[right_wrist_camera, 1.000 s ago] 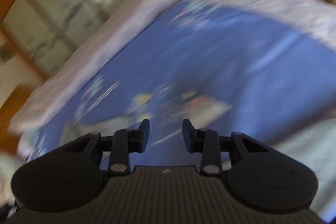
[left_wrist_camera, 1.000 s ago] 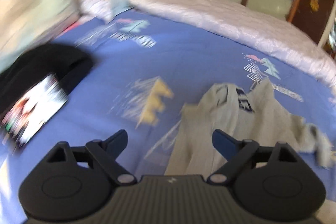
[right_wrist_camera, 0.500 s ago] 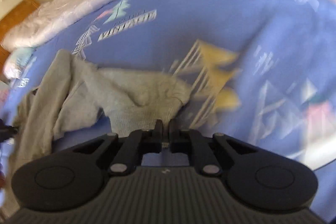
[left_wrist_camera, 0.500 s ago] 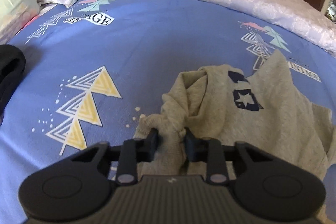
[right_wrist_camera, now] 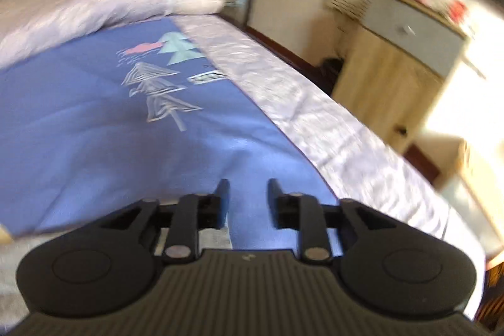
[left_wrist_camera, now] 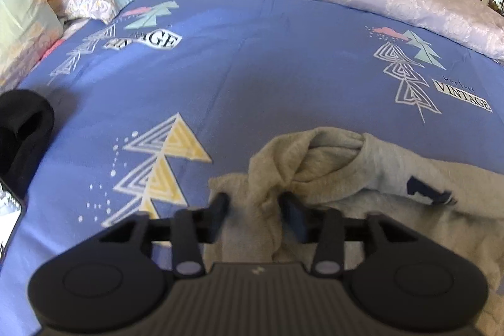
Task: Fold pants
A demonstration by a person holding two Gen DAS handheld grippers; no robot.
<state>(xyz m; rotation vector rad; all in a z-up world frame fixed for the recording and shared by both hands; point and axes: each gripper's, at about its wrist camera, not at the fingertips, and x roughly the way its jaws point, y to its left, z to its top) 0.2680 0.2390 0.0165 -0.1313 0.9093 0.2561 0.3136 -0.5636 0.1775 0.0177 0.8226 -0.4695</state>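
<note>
Crumpled grey fleece pants [left_wrist_camera: 362,178] lay bunched on the blue patterned bed sheet [left_wrist_camera: 252,68], near the bed's front edge, no fold made. Left claw [left_wrist_camera: 255,207] stood clamped on a raised ridge of the grey fabric, fingers either side of it. Right claw [right_wrist_camera: 247,194] hung over bare sheet, fingers slightly apart, nothing between them; view blurred. Judged at the very start: the garment needs spreading flat first, then legs laid together and folded.
</note>
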